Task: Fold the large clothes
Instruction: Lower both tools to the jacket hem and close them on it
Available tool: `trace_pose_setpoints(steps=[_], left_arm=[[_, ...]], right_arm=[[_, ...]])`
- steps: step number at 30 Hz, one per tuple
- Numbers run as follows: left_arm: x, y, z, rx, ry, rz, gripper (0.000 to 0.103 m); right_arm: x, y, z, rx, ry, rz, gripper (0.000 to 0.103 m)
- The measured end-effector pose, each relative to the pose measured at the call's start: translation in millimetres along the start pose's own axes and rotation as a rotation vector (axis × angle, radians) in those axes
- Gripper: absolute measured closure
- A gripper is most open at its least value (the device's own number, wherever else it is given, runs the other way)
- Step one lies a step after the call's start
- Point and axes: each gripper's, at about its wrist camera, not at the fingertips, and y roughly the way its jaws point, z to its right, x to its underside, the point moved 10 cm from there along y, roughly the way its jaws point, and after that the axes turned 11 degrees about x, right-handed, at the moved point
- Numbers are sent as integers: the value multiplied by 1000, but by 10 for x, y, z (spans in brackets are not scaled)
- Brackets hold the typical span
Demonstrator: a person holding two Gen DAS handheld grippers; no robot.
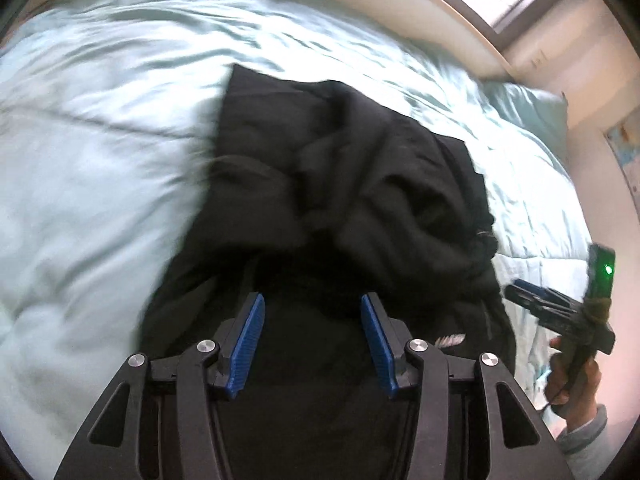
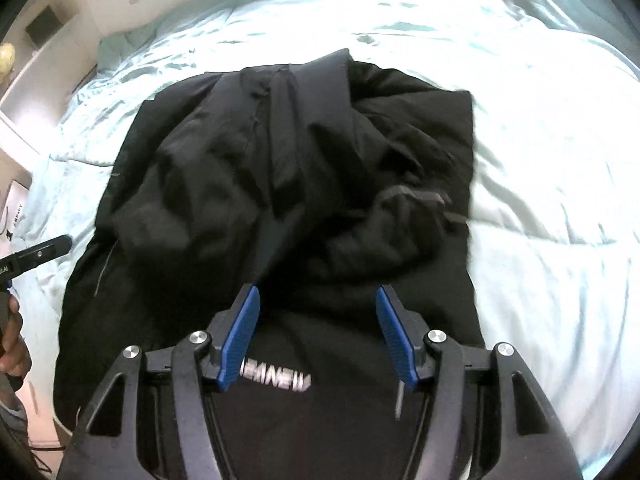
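The black garment point(image 2: 280, 184) lies bunched on the pale green bedspread point(image 2: 540, 160), its folds blurred and hard to tell apart, its near end cut off. Only the right wrist view shows its white lettering point(image 2: 276, 382). It runs lengthwise away from both cameras. The left gripper point(image 1: 312, 340) and right gripper point(image 2: 318, 336) hover spread, empty.

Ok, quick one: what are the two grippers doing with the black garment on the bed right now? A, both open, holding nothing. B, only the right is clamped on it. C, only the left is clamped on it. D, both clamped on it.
A: the left gripper and right gripper both show blue pads spread apart above the black garment, with no cloth pinched between them.
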Motion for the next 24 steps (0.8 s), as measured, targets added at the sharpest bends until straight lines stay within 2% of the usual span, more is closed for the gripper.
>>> trace_pose_setpoints(steps=[5,9,11,13,19,24], left_arm=[[456,-630,-437,-81,-87,31,51],[815,-1031,-778,-136,-168,47,51],[1052,-1140,-896,-142,-200,27,51],[1278,-1134,-941,-117,-241,2,51],[1931,-1006,-995,-114,-292,-111,51],[2232,-952,-945,-47,-321,-159,51]], right_arm=[[397,-307,223,-6,69,1,37],[600,-339,342,-34,130,-39,36],[738,-345,347,-103,172,-85,36],[841,-350,343,-151,199,-105,35],[1266,-328,414,-88,188,-150,35],[1600,-248,503,-93,244,-208,35]])
